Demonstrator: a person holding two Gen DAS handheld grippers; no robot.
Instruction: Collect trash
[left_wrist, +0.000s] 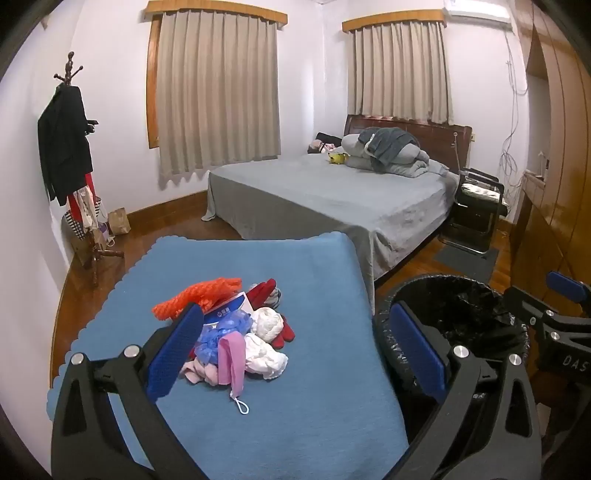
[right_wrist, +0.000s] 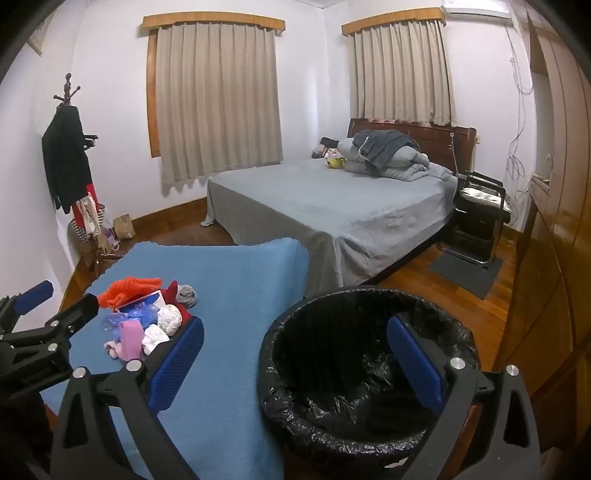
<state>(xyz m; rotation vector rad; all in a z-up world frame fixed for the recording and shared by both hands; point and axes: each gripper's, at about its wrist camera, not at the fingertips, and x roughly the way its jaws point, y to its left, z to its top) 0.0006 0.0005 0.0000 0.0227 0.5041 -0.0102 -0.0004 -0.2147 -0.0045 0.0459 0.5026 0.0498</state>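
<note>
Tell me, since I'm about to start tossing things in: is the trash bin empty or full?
Empty, as far as visible: the trash bin shows only its crumpled black liner inside; no trash from the pile is in it.

counts around the room
two curtained windows (left_wrist: 216, 92), one bed (left_wrist: 332, 199), one coat stand (left_wrist: 74, 155), one blue cloth (left_wrist: 258, 332), one pile of trash (left_wrist: 236, 325) at lower left, one lined bin (right_wrist: 369, 362), two grippers (left_wrist: 295, 350) (right_wrist: 295, 354).

White walls (left_wrist: 114, 55), two windows with beige curtains (left_wrist: 218, 92) shut. Big bed (left_wrist: 332, 199) with grey sheet. Brown wood floor (left_wrist: 476, 273). Coat rack (left_wrist: 70, 155) on left. Wood wardrobe (right_wrist: 554, 206) on right. Black chair (left_wrist: 476, 206) beside bed.
</note>
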